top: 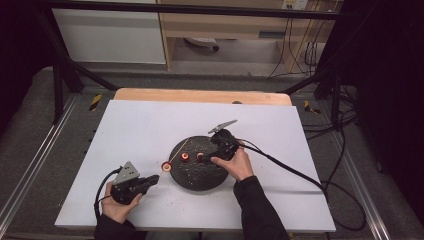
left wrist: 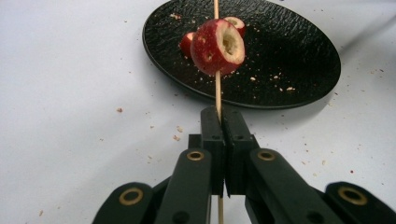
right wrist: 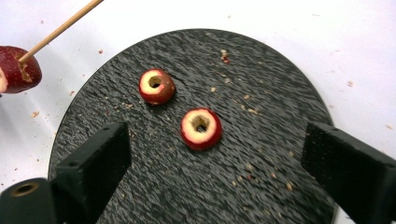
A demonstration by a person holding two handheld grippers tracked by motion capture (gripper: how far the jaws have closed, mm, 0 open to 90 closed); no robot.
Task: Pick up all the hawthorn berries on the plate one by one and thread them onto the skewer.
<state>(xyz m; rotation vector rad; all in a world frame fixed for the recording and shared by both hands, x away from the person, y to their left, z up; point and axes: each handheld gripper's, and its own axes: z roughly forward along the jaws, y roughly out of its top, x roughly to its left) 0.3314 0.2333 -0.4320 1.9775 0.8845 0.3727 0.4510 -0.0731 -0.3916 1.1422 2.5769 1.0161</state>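
One fruit (left wrist: 217, 46) threaded on the stick (left wrist: 217, 91) clamped in left fingers (left wrist: 223, 122); two left on the plate (right wrist: 275, 93), right fingers (right wrist: 346, 164) apart above the nearer fruit (right wrist: 201, 128).

Bright, even overhead light — dark edges, slight blur.

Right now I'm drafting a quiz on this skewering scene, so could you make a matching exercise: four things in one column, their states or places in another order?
Things:
1. thin wooden skewer
2. left gripper
3. right gripper
4. round black textured plate

States or places:
A. jaws wide apart above a cored red fruit piece
B. runs through the pierced red fruit piece
C. lies on the white table, scattered with crumbs
D. jaws shut on the skewer

Pairs: 1-B, 2-D, 3-A, 4-C
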